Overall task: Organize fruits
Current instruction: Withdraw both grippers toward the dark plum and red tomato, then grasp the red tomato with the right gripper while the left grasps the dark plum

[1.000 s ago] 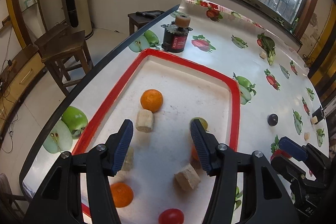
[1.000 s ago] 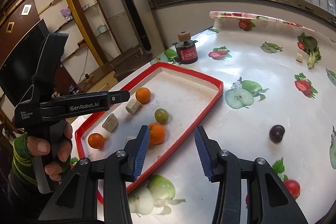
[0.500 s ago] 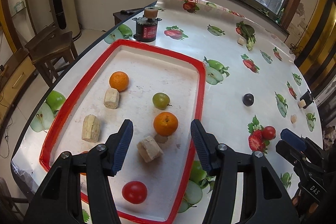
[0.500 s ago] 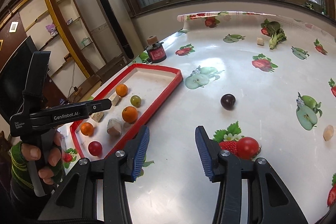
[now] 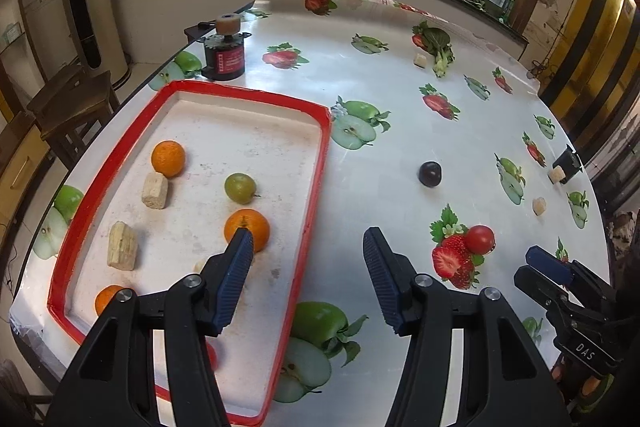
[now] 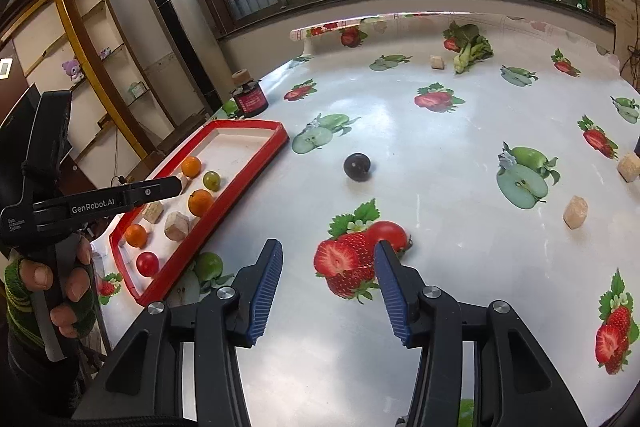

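The right hand-held gripper (image 6: 326,269) hangs over the near part of the desk (image 6: 440,147) with its blue fingers (image 6: 266,287) parted and nothing between them; its jaws have just been opening. Just beyond its right fingertip lies a red tomato (image 6: 390,233), resting on a printed strawberry of the fruit-patterned cloth. Farther out, near the middle of the desk, sits a dark plum (image 6: 357,167), apart from everything else. To the right lie two pale blocks (image 6: 575,212), and one more rests far off beside a leafy green vegetable (image 6: 470,53).

The left hand-held gripper (image 5: 308,247) also stands open and empty, held over the right rim of a red-edged tray (image 5: 318,179) at the left side of the desk. Its left fingertip overlaps an orange (image 5: 250,227) in the tray. Beyond that lies a green grape-like fruit (image 5: 239,188), and farther left another orange (image 5: 168,158) touching a pale block (image 5: 155,190). A second block (image 5: 122,246) and a third orange (image 5: 105,299) lie near the tray's left wall. In the right wrist view a small red fruit (image 6: 147,263) sits at the tray's near end. A dark jar (image 5: 223,57) stands just past the tray's far edge. A gloved hand (image 6: 56,279) grips the left tool's handle.
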`<state>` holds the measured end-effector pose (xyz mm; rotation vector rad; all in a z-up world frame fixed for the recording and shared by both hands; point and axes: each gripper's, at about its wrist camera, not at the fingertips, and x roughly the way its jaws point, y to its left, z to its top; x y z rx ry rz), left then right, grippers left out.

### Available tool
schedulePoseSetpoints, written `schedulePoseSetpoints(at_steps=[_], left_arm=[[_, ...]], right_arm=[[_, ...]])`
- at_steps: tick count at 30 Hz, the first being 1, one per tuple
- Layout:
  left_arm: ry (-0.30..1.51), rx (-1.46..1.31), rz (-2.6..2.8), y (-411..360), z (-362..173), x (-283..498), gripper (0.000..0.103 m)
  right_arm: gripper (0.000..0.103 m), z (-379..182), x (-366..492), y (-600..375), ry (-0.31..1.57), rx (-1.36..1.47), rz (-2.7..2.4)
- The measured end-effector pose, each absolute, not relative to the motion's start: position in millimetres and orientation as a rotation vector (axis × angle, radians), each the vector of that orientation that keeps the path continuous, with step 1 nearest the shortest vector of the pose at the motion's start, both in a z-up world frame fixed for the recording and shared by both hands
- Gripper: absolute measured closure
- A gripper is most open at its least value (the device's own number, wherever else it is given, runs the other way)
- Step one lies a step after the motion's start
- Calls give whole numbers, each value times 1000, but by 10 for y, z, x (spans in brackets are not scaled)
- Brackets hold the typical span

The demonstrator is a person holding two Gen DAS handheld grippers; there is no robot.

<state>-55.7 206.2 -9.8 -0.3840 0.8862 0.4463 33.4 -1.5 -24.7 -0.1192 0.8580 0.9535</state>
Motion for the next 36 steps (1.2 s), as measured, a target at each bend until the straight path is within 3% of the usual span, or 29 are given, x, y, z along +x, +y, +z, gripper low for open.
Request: schedulePoseSetpoints(at_steps=[27,28,29,36], left_arm=[[1018,-384,196,1724,-563,752,47],[1029,-384,190,1709,-605,804,47],[1034,-384,188,1696,-639,853,47],[1011,-368,179,1609,-742,1121,48]], right_arm=[[54,-740,801,338,930,-293,906],[56,-760,814,337,938,-290,911],[71,-781,832,325,951,-282,917],[70,-627,797,-35,929,-192,913]])
